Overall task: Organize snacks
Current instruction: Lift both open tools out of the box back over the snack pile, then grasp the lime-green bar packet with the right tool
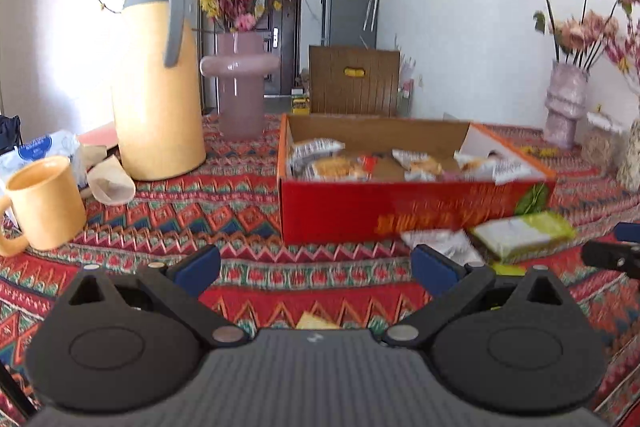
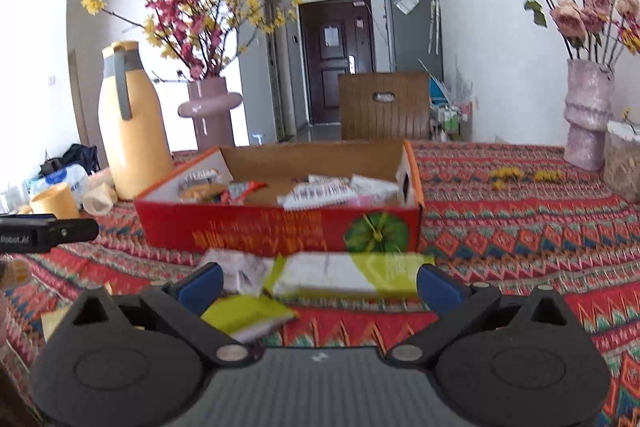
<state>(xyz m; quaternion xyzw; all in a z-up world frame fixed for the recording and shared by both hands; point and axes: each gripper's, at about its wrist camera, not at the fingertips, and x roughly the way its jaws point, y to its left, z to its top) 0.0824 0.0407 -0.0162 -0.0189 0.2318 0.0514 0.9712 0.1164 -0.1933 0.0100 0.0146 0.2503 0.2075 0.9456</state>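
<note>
Left wrist view first: the left gripper (image 1: 316, 269) hangs low over the bright patterned tablecloth (image 1: 168, 211), and its blue fingers are spread wide with nothing between them. Just past them, in the middle of the frame, sits the red box (image 1: 344, 215). It is open on top, and snack packets (image 1: 320, 163) lie inside it. At the lower right of the box, on the cloth, lie a crinkly white packet (image 1: 444, 241) and a green and white packet (image 1: 524, 233), side by side. On the left of the frame stand a tall yellow jug (image 1: 154, 99) and a yellow mug (image 1: 44, 203). A pink vase (image 1: 240, 83) with flowers is behind them.

Right wrist view: the right gripper (image 2: 320, 285) also has its blue fingers spread wide, holding nothing. The green and white packet (image 2: 352, 273) lies flat between the fingers and the box (image 2: 248, 227). The white packet (image 2: 240, 267) is to its left. A smaller green packet (image 2: 248, 315) lies nearer, at the lower middle. The left gripper's dark tip (image 2: 48, 229) pokes in at the left edge.
</note>
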